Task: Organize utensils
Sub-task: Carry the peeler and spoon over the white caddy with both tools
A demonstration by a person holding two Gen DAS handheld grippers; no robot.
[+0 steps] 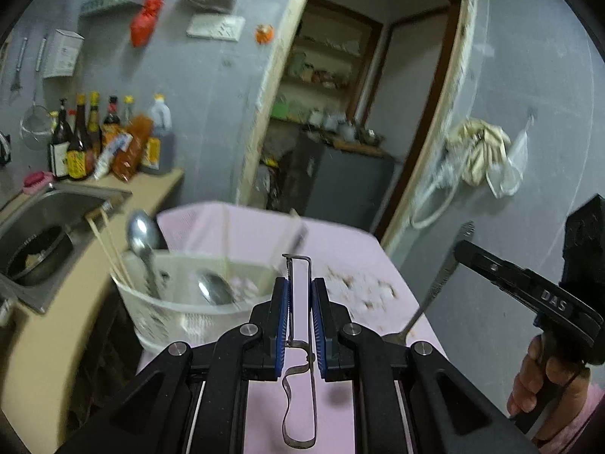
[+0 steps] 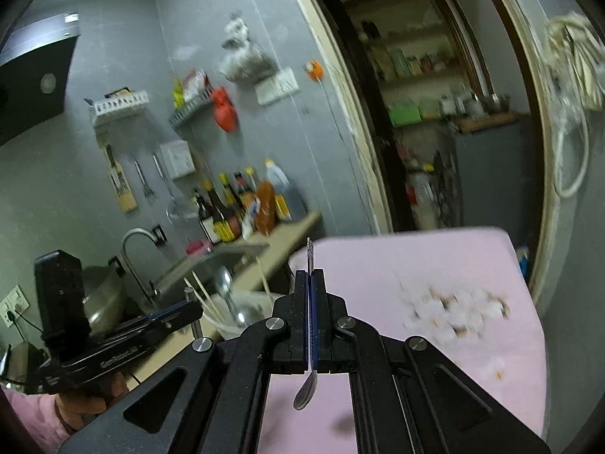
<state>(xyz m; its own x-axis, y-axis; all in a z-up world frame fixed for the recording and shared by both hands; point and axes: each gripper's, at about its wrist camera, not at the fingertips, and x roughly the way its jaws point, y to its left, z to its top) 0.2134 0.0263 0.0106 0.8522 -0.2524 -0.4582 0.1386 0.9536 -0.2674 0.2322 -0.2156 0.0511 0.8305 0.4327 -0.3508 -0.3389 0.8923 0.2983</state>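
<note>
Left gripper (image 1: 300,316): fingers clamped a metal peeler (image 1: 298,348) upright, blade end up, handle loop hanging below.
Right gripper (image 2: 311,317): fingers pressed together on a spoon (image 2: 308,386), bowl down, handle up.
Utensil basket (image 1: 181,310): white, just ahead-left of the left gripper, on the pink table (image 1: 359,261); held spoons and chopsticks (image 1: 107,246).
Hand pose: both grippers raised above the table, side by side.
Sink (image 1: 41,219): left of basket.
</note>
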